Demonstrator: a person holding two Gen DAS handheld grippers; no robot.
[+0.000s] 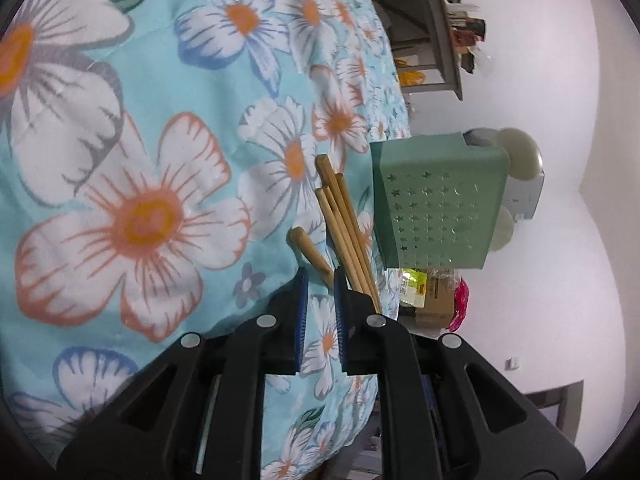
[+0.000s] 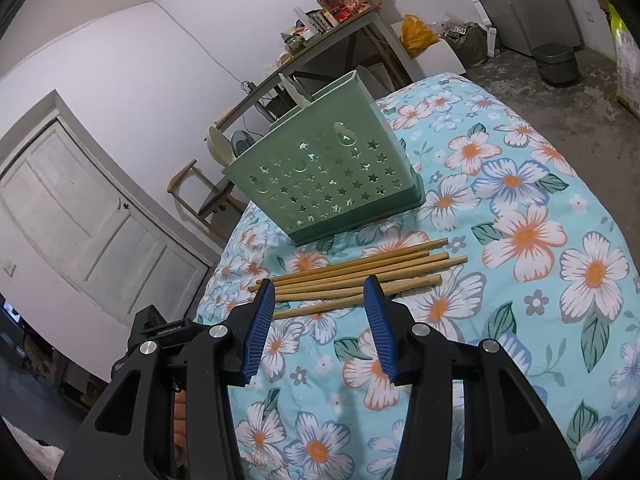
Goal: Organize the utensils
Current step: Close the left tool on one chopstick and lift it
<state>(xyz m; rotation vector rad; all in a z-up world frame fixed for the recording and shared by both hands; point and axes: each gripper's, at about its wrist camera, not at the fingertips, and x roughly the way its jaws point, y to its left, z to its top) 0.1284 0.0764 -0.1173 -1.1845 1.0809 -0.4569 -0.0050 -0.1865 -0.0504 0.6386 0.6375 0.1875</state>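
Several wooden chopsticks (image 2: 352,274) lie in a loose bundle on the floral tablecloth (image 2: 520,240), just in front of a green utensil holder (image 2: 332,176) with star cut-outs. The holder holds cream spoons (image 2: 218,142). My right gripper (image 2: 320,292) is open, its jaws straddling the near side of the bundle, just above it. In the left wrist view the chopsticks (image 1: 340,220) point toward the holder (image 1: 436,204). My left gripper (image 1: 320,280) is open with a narrow gap, and one chopstick end lies between its tips, not clamped.
The table edge drops off at the left in the right wrist view. Beyond it are a white door (image 2: 80,208), a wooden chair (image 2: 200,196) and a cluttered grey shelf (image 2: 340,8). A grey bin (image 2: 556,62) stands on the floor.
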